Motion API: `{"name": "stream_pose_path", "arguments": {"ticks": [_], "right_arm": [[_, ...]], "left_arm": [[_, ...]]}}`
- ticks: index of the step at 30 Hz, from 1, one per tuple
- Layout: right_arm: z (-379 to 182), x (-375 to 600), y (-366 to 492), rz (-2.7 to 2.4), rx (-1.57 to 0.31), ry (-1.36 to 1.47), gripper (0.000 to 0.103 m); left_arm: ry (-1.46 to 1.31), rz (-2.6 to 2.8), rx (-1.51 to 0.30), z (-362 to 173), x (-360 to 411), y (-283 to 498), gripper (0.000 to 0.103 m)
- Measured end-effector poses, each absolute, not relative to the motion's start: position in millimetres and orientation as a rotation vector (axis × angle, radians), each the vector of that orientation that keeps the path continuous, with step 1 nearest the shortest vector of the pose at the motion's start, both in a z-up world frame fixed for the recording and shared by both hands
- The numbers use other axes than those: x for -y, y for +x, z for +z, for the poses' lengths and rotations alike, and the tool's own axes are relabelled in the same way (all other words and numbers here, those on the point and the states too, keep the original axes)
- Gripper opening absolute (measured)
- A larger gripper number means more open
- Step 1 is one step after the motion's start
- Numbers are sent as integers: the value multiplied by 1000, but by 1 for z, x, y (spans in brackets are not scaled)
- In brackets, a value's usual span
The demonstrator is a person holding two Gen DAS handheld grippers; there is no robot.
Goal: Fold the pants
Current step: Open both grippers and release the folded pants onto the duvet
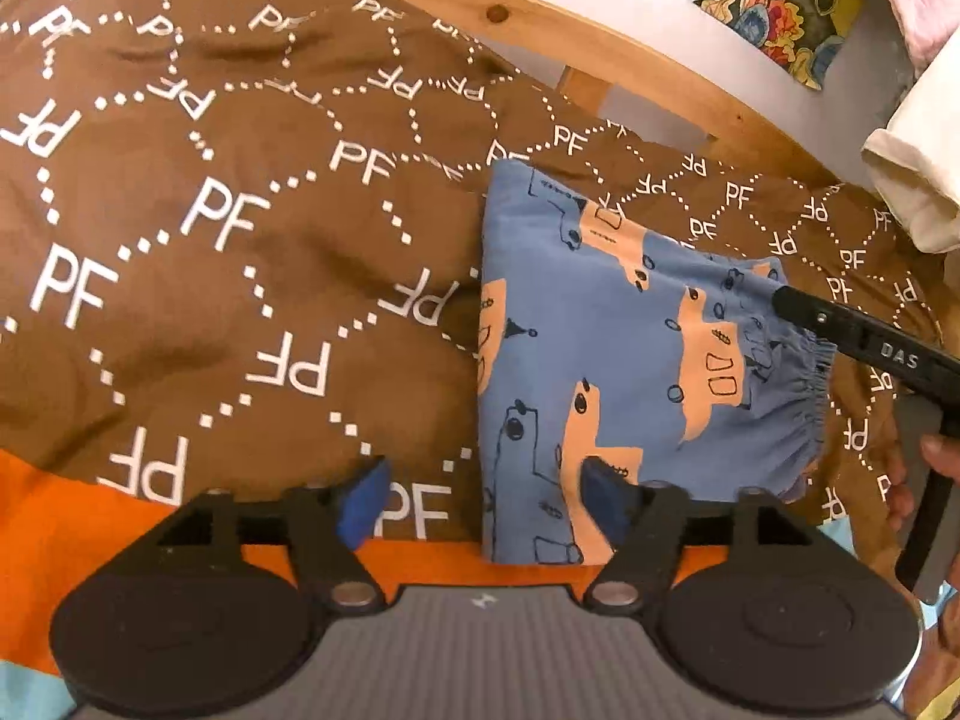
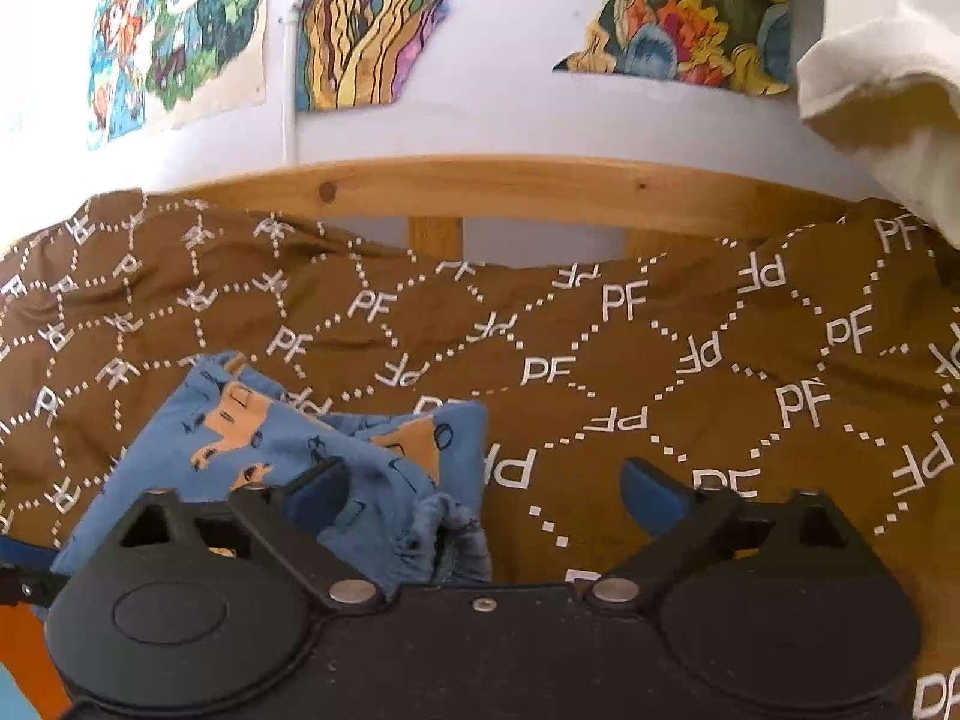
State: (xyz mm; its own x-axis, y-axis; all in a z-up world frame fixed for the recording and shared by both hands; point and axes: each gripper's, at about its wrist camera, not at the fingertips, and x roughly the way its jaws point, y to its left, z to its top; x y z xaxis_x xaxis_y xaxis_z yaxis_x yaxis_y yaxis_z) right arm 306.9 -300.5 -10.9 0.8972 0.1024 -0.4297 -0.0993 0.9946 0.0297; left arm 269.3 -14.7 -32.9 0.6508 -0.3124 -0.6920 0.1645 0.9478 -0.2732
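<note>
Here, at far left in the left wrist view, the brown quilt (image 1: 198, 228) with the white "PF" pattern is covering the bed, with an orange sheet (image 1: 54, 516) showing along its near edge. The left gripper (image 1: 483, 495) is sitting low in the foreground with its jaws standing wide apart, gripping nothing; its left blue pad (image 1: 362, 498) is hanging over bare quilt, and its right pad is lying over the near left part of the pants (image 1: 606, 348). The pants, blue with orange shapes and dark line drawings, are lying folded into a compact stack on the quilt, right of centre, with the gathered elastic waistband (image 1: 819, 396) facing right. One finger of the right gripper (image 1: 840, 324) is reaching in from the right and resting across the far right corner of the stack, near the waistband. A wooden bed rail (image 1: 600, 42) is running along the far side, and a cream cloth (image 1: 918, 174) is hanging at the far right.

In the right wrist view the pants (image 2: 288, 438) are lying at lower left, the waistband bunching near the camera. The right gripper (image 2: 483, 495) is showing its jaws spread apart; the left finger is lying on the fabric, the right one over bare quilt (image 2: 690, 360). Coloured drawings (image 2: 372, 18) are hanging on the white wall beyond the rail (image 2: 510, 180).
</note>
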Motion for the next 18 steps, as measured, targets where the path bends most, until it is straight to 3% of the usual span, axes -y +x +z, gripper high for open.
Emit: {"name": "stream_pose_path", "arguments": {"ticks": [6,18], "right_arm": [[-9,296,296,89,-416,-5,102],[-1,292,273,63,-376,51,102]], "left_arm": [[-158,-225,-788,-22,17,264,99],[-106,-190,-718,2,21,254,103]]}}
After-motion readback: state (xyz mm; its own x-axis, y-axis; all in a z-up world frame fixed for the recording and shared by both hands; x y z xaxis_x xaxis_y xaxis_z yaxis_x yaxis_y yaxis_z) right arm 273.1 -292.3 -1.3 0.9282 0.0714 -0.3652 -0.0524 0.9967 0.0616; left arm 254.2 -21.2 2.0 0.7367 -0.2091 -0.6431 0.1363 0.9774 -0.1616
